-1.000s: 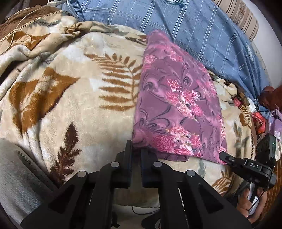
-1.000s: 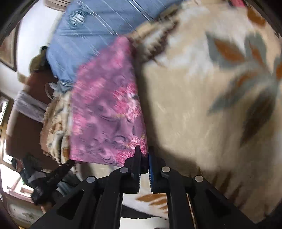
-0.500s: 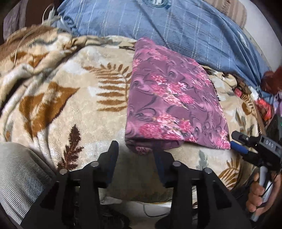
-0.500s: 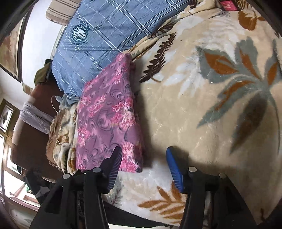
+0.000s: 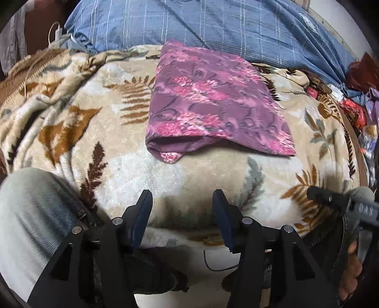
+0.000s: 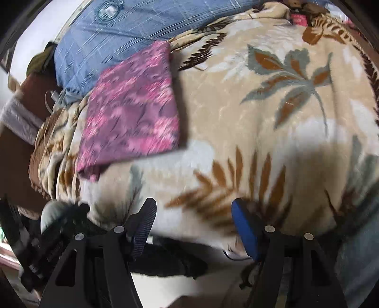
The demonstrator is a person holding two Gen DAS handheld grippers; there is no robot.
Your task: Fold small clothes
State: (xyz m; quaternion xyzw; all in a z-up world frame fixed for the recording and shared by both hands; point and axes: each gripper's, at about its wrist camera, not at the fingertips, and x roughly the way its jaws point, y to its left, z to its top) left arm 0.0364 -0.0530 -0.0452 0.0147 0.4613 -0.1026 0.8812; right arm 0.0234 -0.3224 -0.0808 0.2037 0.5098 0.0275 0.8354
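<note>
Both tools back away from the folded cloth (image 5: 213, 104).
Left tool (image 5: 181, 208) and right tool (image 6: 194, 218), jaws just opened wide and empty, leave it flat on the bed blanket (image 5: 113, 165).

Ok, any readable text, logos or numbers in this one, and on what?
"DAS": white letters on the body of the right gripper, left wrist view, slightly blurred.
Round emblem on the blue checked pillow: too blurred to read.
Red tag at the blanket edge: unreadable.
</note>
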